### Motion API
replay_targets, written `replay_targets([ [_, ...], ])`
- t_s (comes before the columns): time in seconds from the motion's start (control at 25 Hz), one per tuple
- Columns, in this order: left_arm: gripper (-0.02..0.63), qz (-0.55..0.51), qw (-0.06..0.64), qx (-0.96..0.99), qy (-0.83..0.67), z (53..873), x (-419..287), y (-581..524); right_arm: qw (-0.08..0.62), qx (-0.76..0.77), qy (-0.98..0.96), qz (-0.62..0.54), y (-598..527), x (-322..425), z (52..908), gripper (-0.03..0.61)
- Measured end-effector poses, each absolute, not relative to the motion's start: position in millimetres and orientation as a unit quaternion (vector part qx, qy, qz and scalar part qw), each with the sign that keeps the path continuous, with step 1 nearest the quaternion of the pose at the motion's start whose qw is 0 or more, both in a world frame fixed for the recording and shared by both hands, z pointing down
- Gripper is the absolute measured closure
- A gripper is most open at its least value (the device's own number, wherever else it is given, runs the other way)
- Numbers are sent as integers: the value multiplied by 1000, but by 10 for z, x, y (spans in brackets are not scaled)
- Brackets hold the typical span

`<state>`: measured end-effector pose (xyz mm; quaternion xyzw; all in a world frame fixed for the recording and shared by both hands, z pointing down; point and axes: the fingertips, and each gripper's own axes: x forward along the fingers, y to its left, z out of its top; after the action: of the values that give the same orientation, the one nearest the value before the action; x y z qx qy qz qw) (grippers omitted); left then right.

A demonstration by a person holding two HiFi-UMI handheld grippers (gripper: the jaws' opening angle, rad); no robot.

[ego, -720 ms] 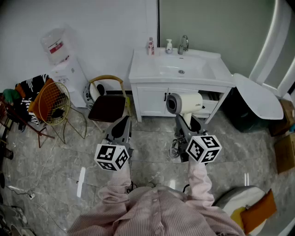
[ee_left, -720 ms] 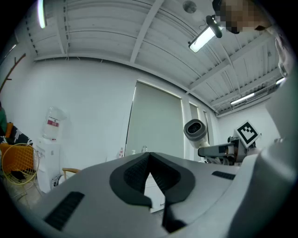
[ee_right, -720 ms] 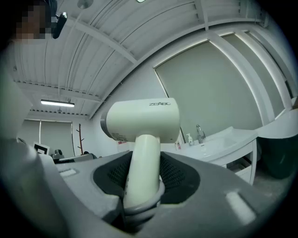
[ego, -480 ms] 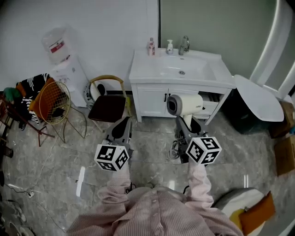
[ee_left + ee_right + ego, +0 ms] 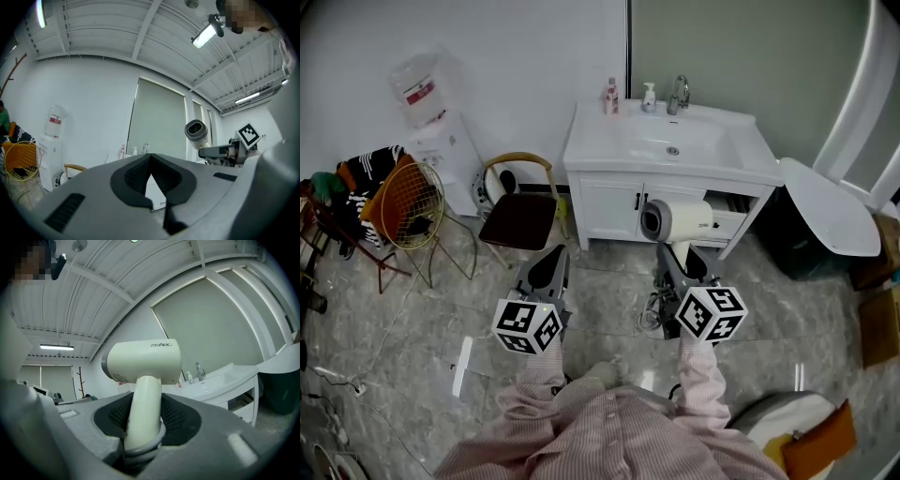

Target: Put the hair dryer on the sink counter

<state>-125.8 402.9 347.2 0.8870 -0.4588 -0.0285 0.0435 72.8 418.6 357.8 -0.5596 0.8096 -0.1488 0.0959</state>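
Head view: the right gripper (image 5: 675,261) holds the dryer (image 5: 675,217) upright out in front of the cabinet (image 5: 607,202), well short of the counter (image 5: 605,150). The cord (image 5: 651,314) dangles in a loop below.

Left gripper view: the left gripper (image 5: 150,158) is pinched closed on nothing.

Right gripper view: the jaws clamp the handle (image 5: 143,404) low down, heavy head up top.

My worry is that head tipping in the grip, or the cord snagging the drawer (image 5: 729,202), which looks open, on the way over.

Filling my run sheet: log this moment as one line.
right gripper: shut on hair dryer handle | left gripper: shut, empty | sink counter: ahead, not reached
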Motion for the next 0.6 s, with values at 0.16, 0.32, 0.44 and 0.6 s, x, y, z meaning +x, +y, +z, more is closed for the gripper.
replay_targets([
  [0.16, 617, -26, 47, 885, -463, 3522, -1239, 3913, 97, -555, 811, -155, 4072, 748, 3622, 417],
  [0.32, 617, -28, 54, 883, -466, 3565, -1218, 3663, 92, -553, 813, -158, 3811, 762, 3650, 417],
  [0.44, 617, -31, 57, 882, -467, 3577, -1186, 3385, 87, -552, 814, -159, 3556, 780, 3667, 417],
  [0.6, 617, -33, 61, 883, -464, 3618, -1135, 2916, 81, -552, 814, -160, 3104, 800, 3716, 417],
])
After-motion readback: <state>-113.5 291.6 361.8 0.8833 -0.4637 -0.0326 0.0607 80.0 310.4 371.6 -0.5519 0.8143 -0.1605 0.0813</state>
